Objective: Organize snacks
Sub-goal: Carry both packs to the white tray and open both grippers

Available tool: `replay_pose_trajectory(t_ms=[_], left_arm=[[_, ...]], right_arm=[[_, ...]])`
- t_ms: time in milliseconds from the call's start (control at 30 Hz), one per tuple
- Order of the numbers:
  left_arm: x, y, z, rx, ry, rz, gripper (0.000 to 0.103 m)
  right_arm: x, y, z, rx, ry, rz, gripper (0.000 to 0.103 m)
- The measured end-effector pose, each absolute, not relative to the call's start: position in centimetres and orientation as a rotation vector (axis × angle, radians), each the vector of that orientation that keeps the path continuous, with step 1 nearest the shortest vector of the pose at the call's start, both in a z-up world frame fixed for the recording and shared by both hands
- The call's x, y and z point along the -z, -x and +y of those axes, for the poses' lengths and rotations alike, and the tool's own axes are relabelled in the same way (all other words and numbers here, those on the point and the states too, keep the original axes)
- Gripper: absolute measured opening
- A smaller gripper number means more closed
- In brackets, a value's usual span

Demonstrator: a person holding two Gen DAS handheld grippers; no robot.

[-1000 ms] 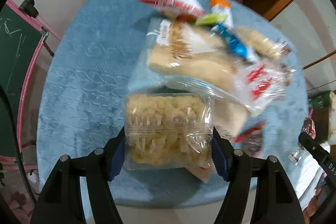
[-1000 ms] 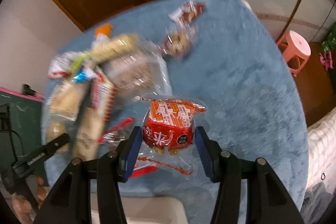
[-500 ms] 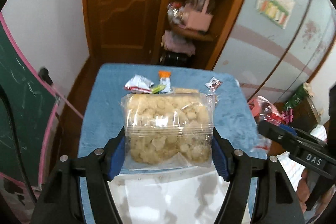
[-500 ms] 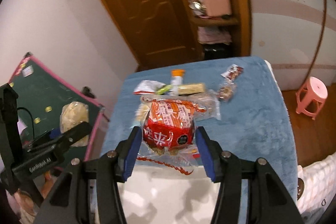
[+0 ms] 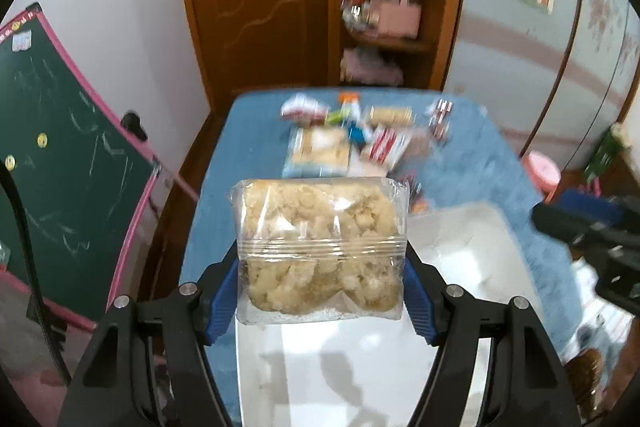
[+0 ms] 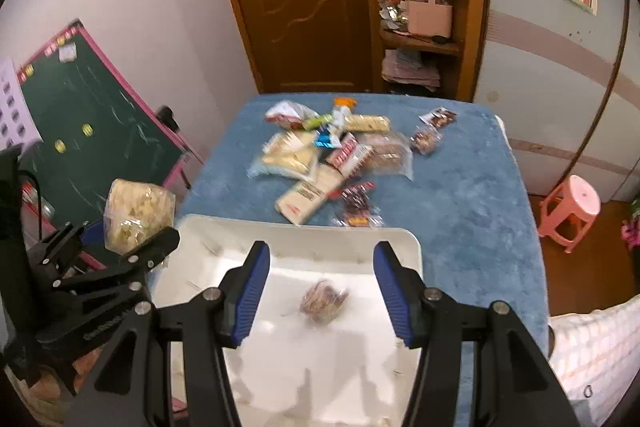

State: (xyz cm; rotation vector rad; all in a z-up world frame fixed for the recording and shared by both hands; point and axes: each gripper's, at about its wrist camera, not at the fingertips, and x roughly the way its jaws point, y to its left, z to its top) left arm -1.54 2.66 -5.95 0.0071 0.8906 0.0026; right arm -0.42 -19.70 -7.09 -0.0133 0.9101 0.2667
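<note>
My left gripper is shut on a clear bag of pale puffed snacks, held above the near left edge of a white bin. The bag also shows in the right wrist view, at the bin's left side. My right gripper is open and empty above the white bin. A small snack packet lies on the bin floor below it. A pile of several snack packets lies on the blue tablecloth beyond the bin; it also shows in the left wrist view.
The blue-covered table carries the bin at its near edge. A green chalkboard with a pink frame stands to the left. A pink stool stands to the right. A wooden door and shelf are behind the table.
My right gripper has opened and let go of the red snack packet; a packet now lies in the bin. Both grippers have pulled back from the pile to over the bin.
</note>
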Motion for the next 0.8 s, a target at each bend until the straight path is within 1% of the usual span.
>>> replay_pose_trajectory(t_ms=[100, 167, 200, 233, 267, 300, 400, 433, 533, 800], left_arm=[[8.9, 1.0, 2.4, -0.004, 0.009, 0.991, 0.07], [10.2, 0.7, 2.5, 0.023, 0.061, 1.057, 0.076], [10.8, 0.7, 2.5, 0.043, 0.085, 1.081, 0.08], [11.5, 0.9, 2.3, 0.065, 0.105, 1.099, 0.086], [11.8, 1.0, 2.2, 0.081, 0.114, 1.113, 0.089], [12.0, 1.0, 1.9, 0.086, 0.106, 1.115, 0.09], [11.7, 1.3, 1.1, 0.073, 0.071, 1.084, 0.091], [11.7, 1.1, 0.9, 0.075, 0.066, 1.077, 0.093], [11.5, 1.5, 0.5, 0.086, 0.056, 1.059, 0.1], [10.7, 1.9, 0.4, 0.084, 0.058, 1.051, 0.1]], right_arm=[[9.5, 0.4, -19.7, -0.22, 0.059, 0.949, 0.055], [10.7, 0.5, -19.8, -0.22, 0.048, 0.984, 0.055], [11.2, 0.5, -19.9, -0.221, 0.037, 1.001, 0.055], [11.4, 0.7, -19.9, -0.224, 0.03, 1.008, 0.055], [11.7, 0.8, -19.8, -0.23, 0.025, 1.014, 0.055], [11.8, 0.8, -19.8, -0.239, 0.019, 1.021, 0.056], [12.0, 1.1, -19.6, -0.244, 0.02, 1.02, 0.065], [12.0, 1.2, -19.4, -0.243, 0.021, 1.014, 0.066], [11.8, 1.4, -19.3, -0.244, 0.028, 1.002, 0.067], [11.7, 1.5, -19.2, -0.241, 0.027, 0.998, 0.067]])
